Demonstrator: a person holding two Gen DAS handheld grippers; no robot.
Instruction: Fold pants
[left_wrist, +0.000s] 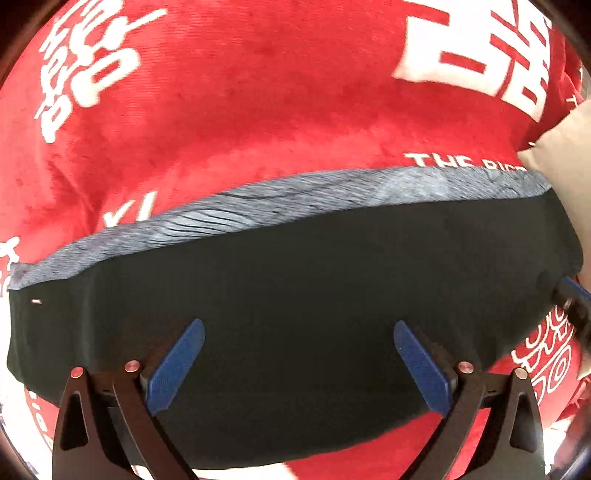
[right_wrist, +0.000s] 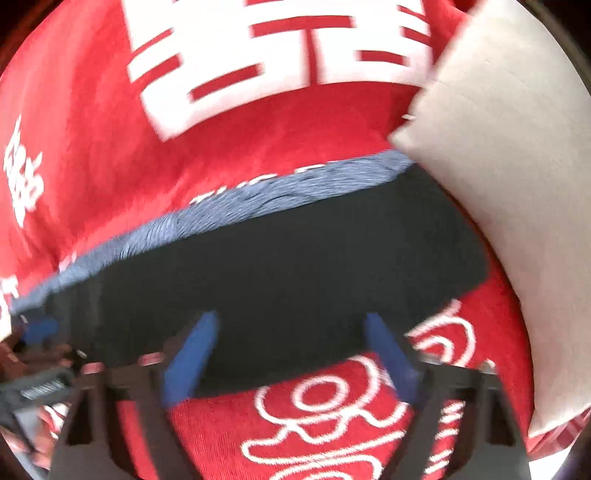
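folded black pants (left_wrist: 295, 288) on a red blanket (left_wrist: 258, 110)
left gripper (left_wrist: 299, 332) and right gripper (right_wrist: 291, 325) hang over the pants with jaws apart, holding nothing; grey cushion (right_wrist: 498, 166) far right.

The pants (left_wrist: 295, 295) lie folded on the blanket (left_wrist: 258, 110), waistband (left_wrist: 258, 214) along their far edge. A pillow (right_wrist: 498, 166) lies at the pants' right end, on the blanket too.

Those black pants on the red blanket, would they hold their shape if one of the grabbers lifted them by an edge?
Probably not. The pants lie flat and follow the red blanket, so they would likely droop. The grey waistband is gathered and looks stretchy. They seem thin and probably light.
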